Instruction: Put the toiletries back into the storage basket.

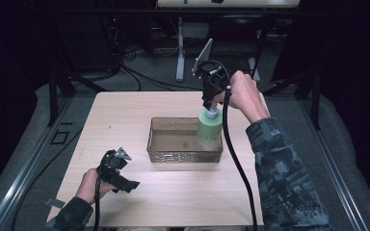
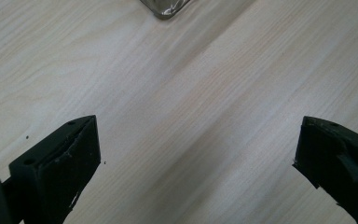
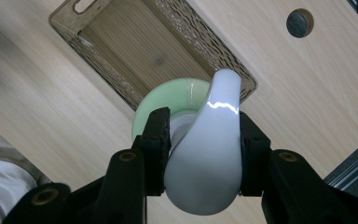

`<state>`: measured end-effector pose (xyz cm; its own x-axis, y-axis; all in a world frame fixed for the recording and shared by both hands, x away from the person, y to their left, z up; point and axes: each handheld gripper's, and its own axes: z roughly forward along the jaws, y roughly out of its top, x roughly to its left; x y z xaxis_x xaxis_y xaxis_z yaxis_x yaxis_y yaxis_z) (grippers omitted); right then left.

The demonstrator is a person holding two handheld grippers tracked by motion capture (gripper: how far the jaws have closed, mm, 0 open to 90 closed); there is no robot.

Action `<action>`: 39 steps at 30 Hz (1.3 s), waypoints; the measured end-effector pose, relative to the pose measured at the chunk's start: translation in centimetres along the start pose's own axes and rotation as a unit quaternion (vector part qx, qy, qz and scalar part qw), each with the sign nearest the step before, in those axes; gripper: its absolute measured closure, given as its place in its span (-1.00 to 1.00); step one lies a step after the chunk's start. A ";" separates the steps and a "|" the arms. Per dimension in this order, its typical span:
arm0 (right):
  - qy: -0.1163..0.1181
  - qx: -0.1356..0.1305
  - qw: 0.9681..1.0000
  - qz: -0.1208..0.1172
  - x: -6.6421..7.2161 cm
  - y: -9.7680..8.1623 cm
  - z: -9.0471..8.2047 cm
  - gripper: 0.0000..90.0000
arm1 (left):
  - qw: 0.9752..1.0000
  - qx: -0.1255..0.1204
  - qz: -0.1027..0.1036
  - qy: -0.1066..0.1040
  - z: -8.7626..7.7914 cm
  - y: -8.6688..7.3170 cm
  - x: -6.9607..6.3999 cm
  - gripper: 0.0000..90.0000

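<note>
Glossy white pump head [image 3: 205, 158] tops rounded pale-green bottle [image 1: 209, 130] above perforated basket [image 1: 173, 154].

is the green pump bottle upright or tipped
Upright. In the high view the green pump bottle stands vertical at the right end of the clear basket, the right gripper clamped on its white pump head from above.

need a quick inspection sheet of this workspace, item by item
surface: pale wood table, bare apart from the job's things; a dark round plug set in it
job's things: green pump bottle upright at the right end of the clear patterned basket
clutter: nothing seen
grippers: right hand-held gripper shut on the bottle's white pump head; left hand-held gripper open over bare wood
cables: black cable trails from the right one across the table
surroundings: dark room, floor cables, table legs behind
</note>
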<state>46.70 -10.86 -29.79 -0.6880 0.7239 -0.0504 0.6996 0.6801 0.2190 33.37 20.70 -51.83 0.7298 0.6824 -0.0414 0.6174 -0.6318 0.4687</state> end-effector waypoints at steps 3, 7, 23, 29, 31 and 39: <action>0.000 0.001 1.000 0.001 -0.1 -0.1 0.2 0.39 | 1.000 -0.001 0.000 -0.001 0.0 0.0 0.0 -1.00; -0.001 0.003 1.000 0.001 -0.1 -0.2 0.4 0.39 | 1.000 -0.001 0.000 0.000 0.0 0.0 0.0 -1.00; 0.001 0.008 1.000 0.002 -0.2 -0.7 1.4 0.39 | 1.000 0.001 0.000 0.000 0.0 0.0 0.0 -1.00; 0.001 0.009 1.000 0.004 -0.2 -0.8 1.6 0.38 | 1.000 0.001 0.000 0.000 0.0 0.0 0.0 -1.00; 0.000 0.009 1.000 0.003 -0.2 -0.8 1.6 0.39 | 1.000 0.001 0.000 0.000 0.0 0.0 0.0 -1.00; 0.001 0.014 1.000 0.004 0.0 -0.8 2.2 0.38 | 1.000 0.001 0.000 0.001 0.0 0.0 0.0 -1.00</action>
<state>46.58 -11.14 -32.05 -0.6820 0.7298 -0.0473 0.7107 0.6766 0.1930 33.39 20.70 -51.88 0.7289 0.6835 -0.0395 0.6185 -0.6326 0.4661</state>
